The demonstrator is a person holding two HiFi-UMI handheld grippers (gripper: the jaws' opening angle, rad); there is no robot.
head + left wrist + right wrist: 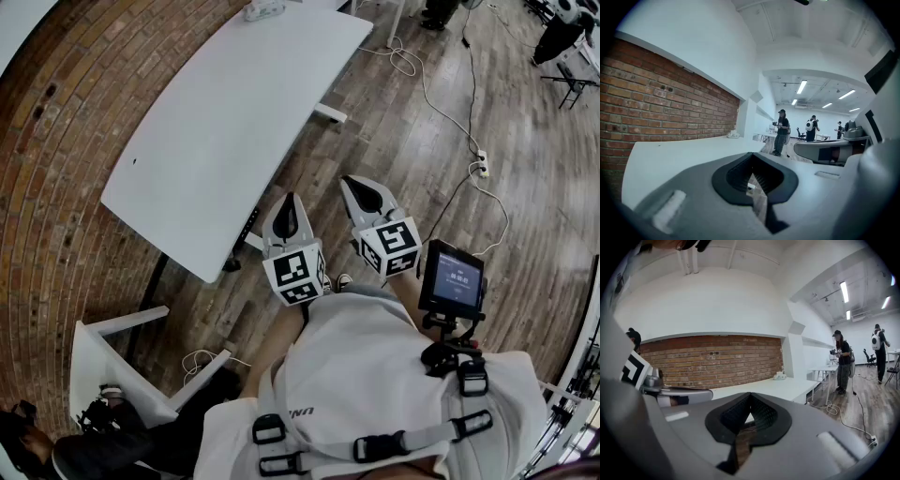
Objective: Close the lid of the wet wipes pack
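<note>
- Left hand-held gripper (289, 208) and right hand-held gripper (361, 187) were held close to the body over the floor. Both had their jaws together with nothing between them.
- Wet wipes pack (264, 9) sat at the far end of the white surface (225, 122), well apart from both grippers. It was too small to tell the lid's state.
- Risk: pressing the lid unsteadied could slide the light pack.

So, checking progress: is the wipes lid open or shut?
Cannot tell: the wipes pack, far off on the table, looks too small to show its lid.
</note>
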